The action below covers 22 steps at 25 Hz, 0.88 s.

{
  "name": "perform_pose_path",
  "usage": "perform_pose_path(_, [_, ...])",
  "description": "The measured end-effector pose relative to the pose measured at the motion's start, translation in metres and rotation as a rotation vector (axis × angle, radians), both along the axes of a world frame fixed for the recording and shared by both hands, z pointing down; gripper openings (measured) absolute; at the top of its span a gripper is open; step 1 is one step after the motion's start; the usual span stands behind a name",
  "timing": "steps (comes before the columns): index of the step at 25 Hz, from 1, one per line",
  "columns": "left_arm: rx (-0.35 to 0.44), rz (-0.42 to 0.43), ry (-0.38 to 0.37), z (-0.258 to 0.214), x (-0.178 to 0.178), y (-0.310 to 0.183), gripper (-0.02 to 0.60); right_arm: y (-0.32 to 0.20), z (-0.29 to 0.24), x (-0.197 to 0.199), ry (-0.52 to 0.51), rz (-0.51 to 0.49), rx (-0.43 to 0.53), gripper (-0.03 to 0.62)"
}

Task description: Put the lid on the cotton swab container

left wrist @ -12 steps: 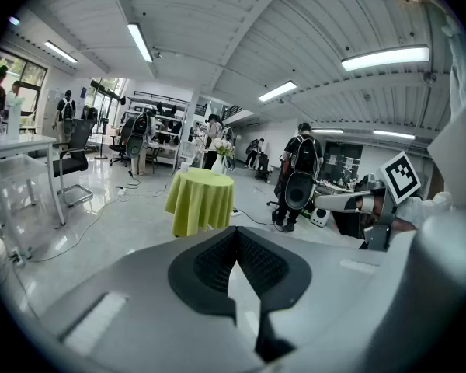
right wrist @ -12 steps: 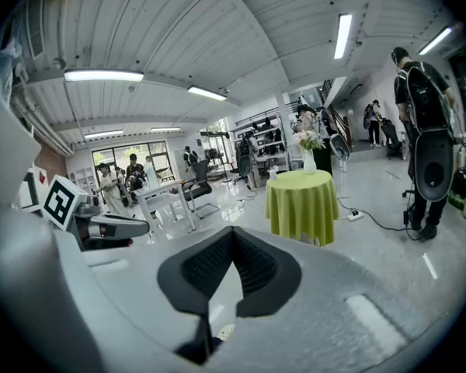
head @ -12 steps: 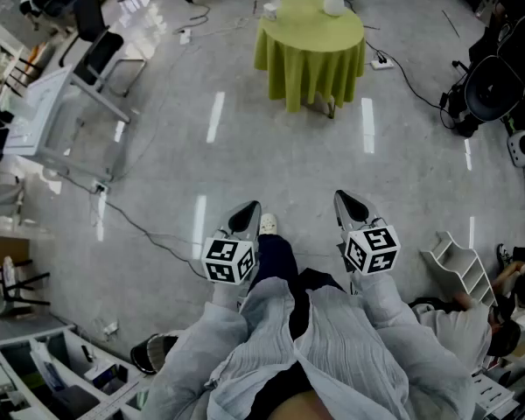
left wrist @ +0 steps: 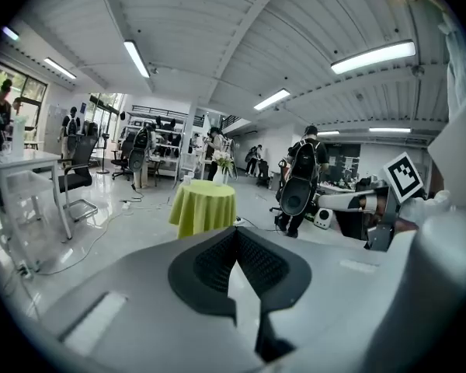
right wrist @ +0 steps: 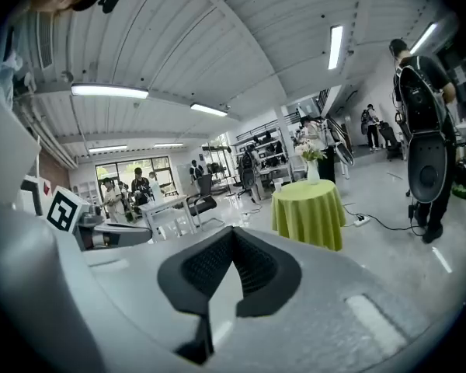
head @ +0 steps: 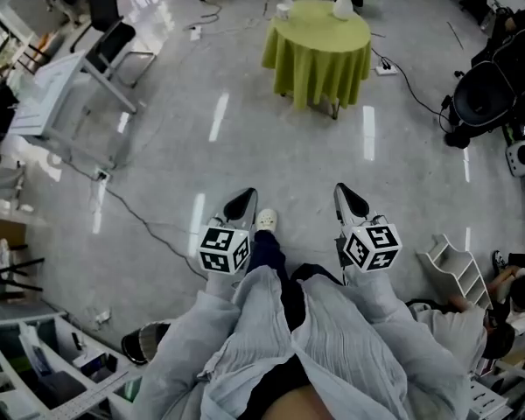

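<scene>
Large open workroom with a pale, glossy floor (head: 271,147) that mirrors the ceiling lights; a thin cable (head: 140,221) runs across its left half. A white desk (head: 48,94) and a black chair (head: 114,46) stand at upper left, dark wheeled equipment (head: 490,90) at the right edge, and a small white rack (head: 455,265) at lower right. At top centre, well apart from the person, is a round table (head: 319,51) draped in a yellow-green cloth, the only likely work surface. On it stand a white vase (head: 343,5) with flowers and, near its left rim, a small white cup-like thing (head: 284,9). This may be the swab container, but it is too small to tell, and no lid can be made out in any view. At lower centre, the left gripper (head: 244,201) and right gripper (head: 347,196) are held side by side close to the body, over the floor. Each is clenched with pad tips meeting and nothing between them. Judgement: the task is not yet under way. A swab container and lid are probably light, stiff, smooth plastic, apt to slip or tip. The lid is best taken by its rim across opposite edges, and the container steadied low on its wall; the draped cloth may slide under a push.
</scene>
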<state>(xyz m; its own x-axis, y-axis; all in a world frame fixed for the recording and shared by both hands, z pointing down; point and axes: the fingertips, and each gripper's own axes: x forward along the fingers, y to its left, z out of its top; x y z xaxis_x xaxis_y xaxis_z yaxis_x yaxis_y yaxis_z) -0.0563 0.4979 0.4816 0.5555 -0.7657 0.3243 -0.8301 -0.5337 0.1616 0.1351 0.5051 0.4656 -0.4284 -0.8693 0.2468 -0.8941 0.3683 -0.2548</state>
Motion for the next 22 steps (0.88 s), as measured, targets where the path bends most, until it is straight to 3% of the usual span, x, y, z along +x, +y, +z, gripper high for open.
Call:
perform_pose_path(8, [0.022,-0.022,-0.052,-0.002,0.001,0.034,0.017,0.029,0.002,0.000,0.016,-0.045,-0.001,0.002])
perform_pose_path(14, [-0.005,-0.065,-0.024,0.001,-0.002,0.046,0.017,0.034,0.009,-0.002,0.017,-0.085,-0.016,0.002])
perform_pose_path(22, [-0.016,-0.039,-0.033,0.007,0.008,0.009,0.017,0.001,0.013,-0.006,0.011,-0.091,-0.024,0.002])
